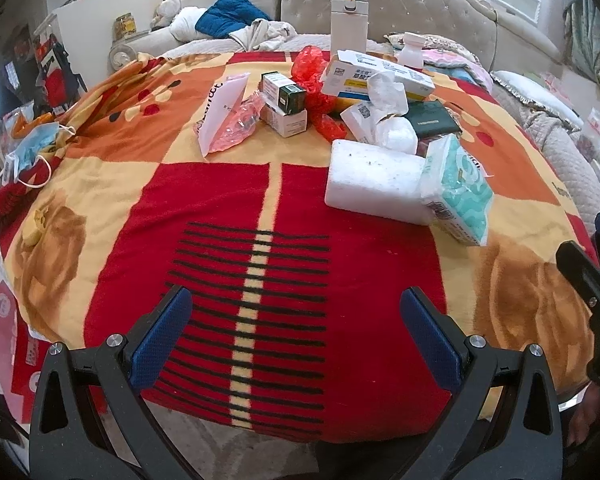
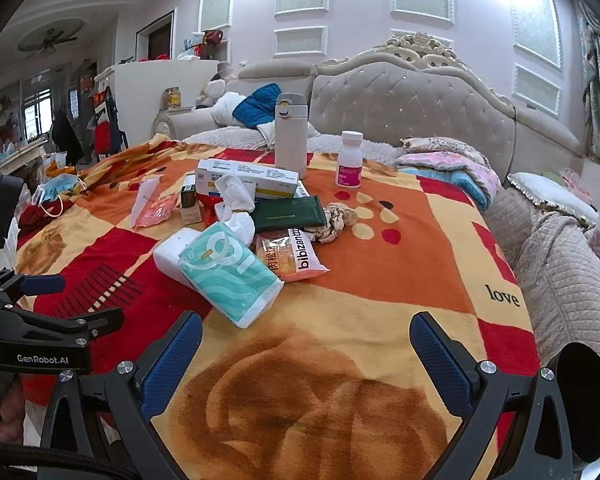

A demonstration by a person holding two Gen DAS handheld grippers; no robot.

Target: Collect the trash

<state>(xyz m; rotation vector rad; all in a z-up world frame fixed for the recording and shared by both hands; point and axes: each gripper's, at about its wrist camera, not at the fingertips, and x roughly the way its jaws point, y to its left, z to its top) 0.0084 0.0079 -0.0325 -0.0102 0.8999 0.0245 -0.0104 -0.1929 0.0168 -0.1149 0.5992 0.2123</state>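
Both grippers hovered with fingers spread wide and empty over a patterned blanket (image 1: 220, 200) strewn with trash.

Nearest the left gripper (image 1: 296, 328) and right gripper (image 2: 306, 350) lay a teal tissue pack (image 2: 230, 276) leaning on a white foam block (image 1: 374, 186); beyond sat crumpled tissue (image 1: 386, 92), medicine boxes (image 1: 286, 104), a red plastic bag (image 1: 312, 68) and a snack wrapper (image 2: 290, 254). Farther back stood a pill bottle (image 2: 350, 160) and a white flask (image 2: 290, 136).

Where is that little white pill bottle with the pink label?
In the right wrist view the pill bottle stands upright on the blanket toward the far right, just right of the tall white flask.
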